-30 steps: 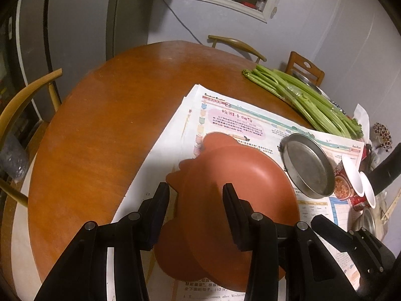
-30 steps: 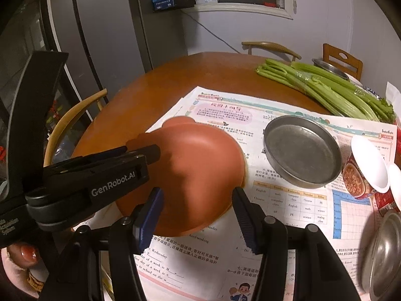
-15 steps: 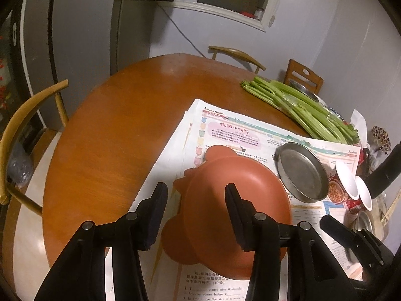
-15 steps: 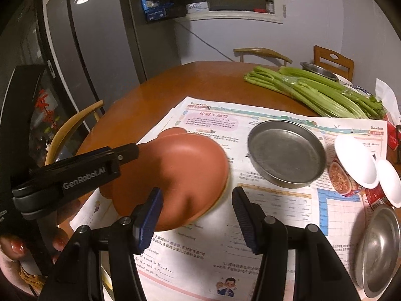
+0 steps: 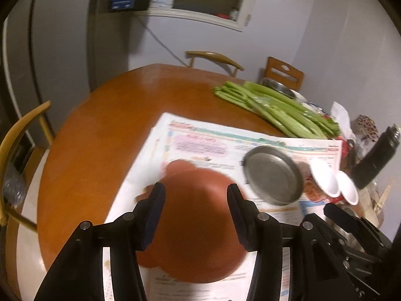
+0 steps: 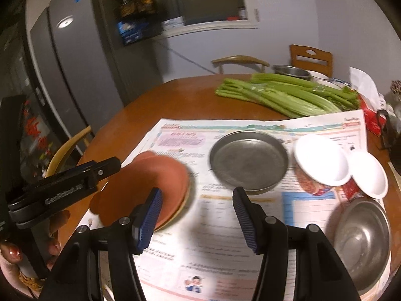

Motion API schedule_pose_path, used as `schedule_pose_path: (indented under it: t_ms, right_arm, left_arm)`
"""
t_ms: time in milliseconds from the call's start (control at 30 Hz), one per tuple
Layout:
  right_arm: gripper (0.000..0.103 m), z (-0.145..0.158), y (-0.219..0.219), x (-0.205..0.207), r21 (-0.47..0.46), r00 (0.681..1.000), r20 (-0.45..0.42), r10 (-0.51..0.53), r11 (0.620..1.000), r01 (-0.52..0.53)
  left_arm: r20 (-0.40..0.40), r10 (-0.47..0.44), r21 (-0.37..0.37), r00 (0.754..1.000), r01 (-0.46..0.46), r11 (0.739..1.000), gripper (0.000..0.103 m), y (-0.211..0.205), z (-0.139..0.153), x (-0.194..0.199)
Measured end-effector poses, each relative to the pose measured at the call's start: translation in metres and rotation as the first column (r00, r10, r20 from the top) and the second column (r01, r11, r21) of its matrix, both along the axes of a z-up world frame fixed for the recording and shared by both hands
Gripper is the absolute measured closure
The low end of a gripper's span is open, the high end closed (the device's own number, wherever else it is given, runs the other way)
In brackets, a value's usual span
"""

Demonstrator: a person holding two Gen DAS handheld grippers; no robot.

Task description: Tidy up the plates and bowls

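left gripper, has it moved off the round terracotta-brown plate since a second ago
Yes. The left gripper has lifted up and back from the terracotta-brown plate, jaws opening with nothing held.

- Dim, warm indoor light; a ceiling lamp glares off the fridge door (image 6: 65, 22).
- Motion blur smears the newspaper (image 6: 225, 225) print.
- Fisheye bending, black vignette at the corners.

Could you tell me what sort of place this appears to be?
Most likely a home kitchen or dining corner: a round wooden table with chairs, a tall grey fridge, and celery lying beside dishes on newspaper.
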State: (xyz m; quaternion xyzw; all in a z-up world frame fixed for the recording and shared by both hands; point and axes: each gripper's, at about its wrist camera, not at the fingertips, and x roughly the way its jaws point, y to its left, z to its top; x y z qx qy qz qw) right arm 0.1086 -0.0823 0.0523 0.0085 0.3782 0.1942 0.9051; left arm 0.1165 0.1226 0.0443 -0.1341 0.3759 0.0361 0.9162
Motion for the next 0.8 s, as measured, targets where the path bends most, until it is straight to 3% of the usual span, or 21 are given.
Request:
schedule_pose_path:
  t_ms: [200, 300, 433, 600, 800]
  right_arm:
    - [0.045, 0.011, -0.030, 0.018, 0.024, 0.996, 0.004, -0.091, 0.996, 0.091]
    - [0.045, 0.012, -0.042, 0.027, 0.042, 0.990, -0.010, -0.141, 0.989, 0.141]
    - [0.045, 0.010, -0.055, 0.038, 0.056, 0.980, -0.031, -0.198, 0.978, 0.199]
    - [0.045, 0.001, -0.064, 0.049, 0.062, 0.967, -0.061, -0.247, 0.966, 0.251]
    - [0.045, -0.019, -0.064, 0.064, 0.042, 0.951, -0.114, -0.288, 0.955, 0.294]
  left_arm:
    - [0.025, -0.103, 0.042, 0.994, 0.102, 0.994, 0.050, -0.025, 0.027, 0.026]
    - [0.007, -0.169, 0.017, 0.986, 0.169, 0.985, 0.049, -0.035, 0.032, 0.047]
    - [-0.029, -0.235, 0.041, 0.972, 0.236, 0.971, 0.049, -0.050, 0.033, 0.079]
    - [-0.078, -0.334, 0.022, 0.939, 0.336, 0.942, 0.049, -0.068, 0.024, 0.113]
    - [-0.165, -0.373, 0.021, 0.913, 0.381, 0.924, 0.049, -0.081, -0.010, 0.146]
